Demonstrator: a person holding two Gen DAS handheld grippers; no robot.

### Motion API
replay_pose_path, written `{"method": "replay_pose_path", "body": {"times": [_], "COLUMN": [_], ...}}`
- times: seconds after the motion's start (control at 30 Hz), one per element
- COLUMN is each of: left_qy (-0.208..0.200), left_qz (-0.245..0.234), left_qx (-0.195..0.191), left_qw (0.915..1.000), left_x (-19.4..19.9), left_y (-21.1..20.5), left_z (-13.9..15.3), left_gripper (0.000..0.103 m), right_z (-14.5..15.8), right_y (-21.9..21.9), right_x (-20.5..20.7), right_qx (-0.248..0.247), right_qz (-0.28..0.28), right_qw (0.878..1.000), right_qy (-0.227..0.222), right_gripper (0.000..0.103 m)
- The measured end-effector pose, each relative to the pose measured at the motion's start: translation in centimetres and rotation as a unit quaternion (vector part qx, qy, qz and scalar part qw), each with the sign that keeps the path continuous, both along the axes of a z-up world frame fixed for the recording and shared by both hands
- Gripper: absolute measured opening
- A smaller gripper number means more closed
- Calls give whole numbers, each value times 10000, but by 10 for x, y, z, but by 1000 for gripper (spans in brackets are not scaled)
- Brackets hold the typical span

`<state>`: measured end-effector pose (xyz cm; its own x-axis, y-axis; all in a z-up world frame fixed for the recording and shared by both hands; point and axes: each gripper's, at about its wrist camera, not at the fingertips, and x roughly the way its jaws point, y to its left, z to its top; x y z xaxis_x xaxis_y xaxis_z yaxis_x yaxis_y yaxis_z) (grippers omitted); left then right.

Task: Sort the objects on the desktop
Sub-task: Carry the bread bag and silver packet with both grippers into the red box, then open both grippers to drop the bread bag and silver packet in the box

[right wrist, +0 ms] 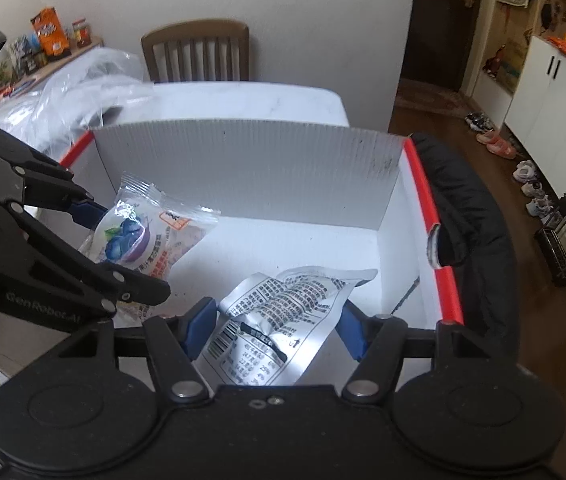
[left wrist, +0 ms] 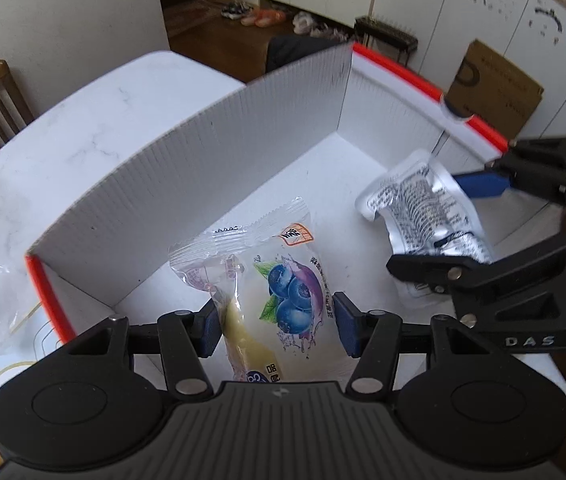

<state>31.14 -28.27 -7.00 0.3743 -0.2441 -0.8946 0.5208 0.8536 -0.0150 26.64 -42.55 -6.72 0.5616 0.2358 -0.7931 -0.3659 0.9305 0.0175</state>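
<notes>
Both claws hang over the white box [left wrist: 203,152] for dropping; left gripper [left wrist: 275,326] pinches the blueberry packet [left wrist: 283,300]; right gripper [right wrist: 279,330] pinches the silver pouch [right wrist: 279,320].

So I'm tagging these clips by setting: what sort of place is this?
Most likely a home, in a dining area by the entrance: a wooden chair at a white table, shoes on the wood floor, white cupboards.
</notes>
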Motion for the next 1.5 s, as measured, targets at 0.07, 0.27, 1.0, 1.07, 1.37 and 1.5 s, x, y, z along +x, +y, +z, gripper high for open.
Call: {"method": "replay_pose_path", "body": {"times": [0.07, 0.27, 1.0, 1.07, 1.37, 1.5], "left_qy": [62, 232, 670, 582, 30, -213], "left_qz": [-24, -123, -259, -256, -66, 55], "left_qx": [39, 276, 359, 220, -230, -434], "left_qw": [10000, 9993, 9968, 9977, 9997, 9988], "left_x": [3, 11, 11, 7, -1, -18], "left_y": [0, -6, -4, 0, 9, 16], "left_z": [-5, -16, -18, -11, 26, 44], "left_gripper": [55, 55, 70, 71, 71, 71], "right_z": [-1, -9, -11, -5, 31, 45], "right_y": [0, 5, 17, 14, -1, -5], "right_x": [2, 11, 14, 11, -5, -14], "right_qx": [-42, -445, -827, -789, -481, -319], "right_qz": [102, 340, 668, 651, 523, 533], "right_qw": [9999, 9977, 9916, 9925, 9970, 9980], "right_qy": [72, 369, 739, 671, 306, 148], "right_gripper": [64, 64, 77, 79, 81, 82]}}
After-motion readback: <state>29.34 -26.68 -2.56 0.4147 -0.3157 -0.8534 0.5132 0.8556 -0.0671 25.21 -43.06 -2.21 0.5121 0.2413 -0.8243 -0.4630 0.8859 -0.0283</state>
